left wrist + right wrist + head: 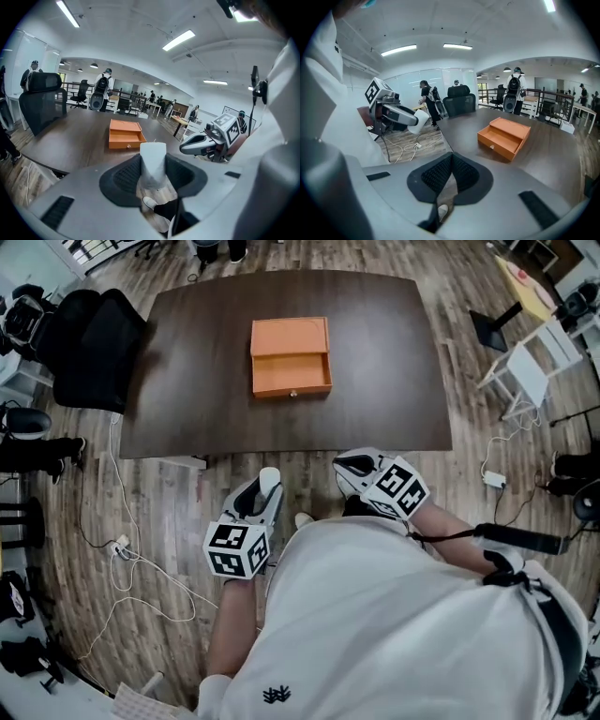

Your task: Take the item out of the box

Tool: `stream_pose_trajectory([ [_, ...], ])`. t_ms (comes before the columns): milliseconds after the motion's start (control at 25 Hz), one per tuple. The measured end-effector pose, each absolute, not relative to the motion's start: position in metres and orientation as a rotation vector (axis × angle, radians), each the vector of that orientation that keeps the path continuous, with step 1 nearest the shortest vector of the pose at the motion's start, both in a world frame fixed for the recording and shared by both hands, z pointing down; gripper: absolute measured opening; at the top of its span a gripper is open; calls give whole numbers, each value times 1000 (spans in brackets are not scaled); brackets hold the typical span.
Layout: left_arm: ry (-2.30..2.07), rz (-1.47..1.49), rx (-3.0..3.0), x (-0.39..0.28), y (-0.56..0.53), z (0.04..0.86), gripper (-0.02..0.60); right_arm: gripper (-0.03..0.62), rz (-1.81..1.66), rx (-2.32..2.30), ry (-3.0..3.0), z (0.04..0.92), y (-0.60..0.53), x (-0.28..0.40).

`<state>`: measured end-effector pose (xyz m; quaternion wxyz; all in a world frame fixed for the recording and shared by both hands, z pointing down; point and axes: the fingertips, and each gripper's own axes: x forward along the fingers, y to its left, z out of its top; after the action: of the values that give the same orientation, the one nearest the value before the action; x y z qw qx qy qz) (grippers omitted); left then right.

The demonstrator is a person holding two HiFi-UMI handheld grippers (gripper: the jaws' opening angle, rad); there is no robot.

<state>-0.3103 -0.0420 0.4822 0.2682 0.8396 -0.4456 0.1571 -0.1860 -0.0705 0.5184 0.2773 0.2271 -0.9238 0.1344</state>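
Nearby, black chair (89, 348) flanks table (375, 381) holding orange box (291, 357).

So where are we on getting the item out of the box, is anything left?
Looks mostly done: the orange box has its drawer standing open, and it looks empty. In hand: the left gripper is shut on a white item, held short of the table. The right gripper is shut, empty. Left: probably only setting the item down.
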Motion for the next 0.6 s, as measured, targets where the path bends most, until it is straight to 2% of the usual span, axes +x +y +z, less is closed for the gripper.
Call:
stream_pose_trajectory([
  [600,-1169,466,2277,-287,-47,485,170,2,388,625,-2480,521,-70,-169],
])
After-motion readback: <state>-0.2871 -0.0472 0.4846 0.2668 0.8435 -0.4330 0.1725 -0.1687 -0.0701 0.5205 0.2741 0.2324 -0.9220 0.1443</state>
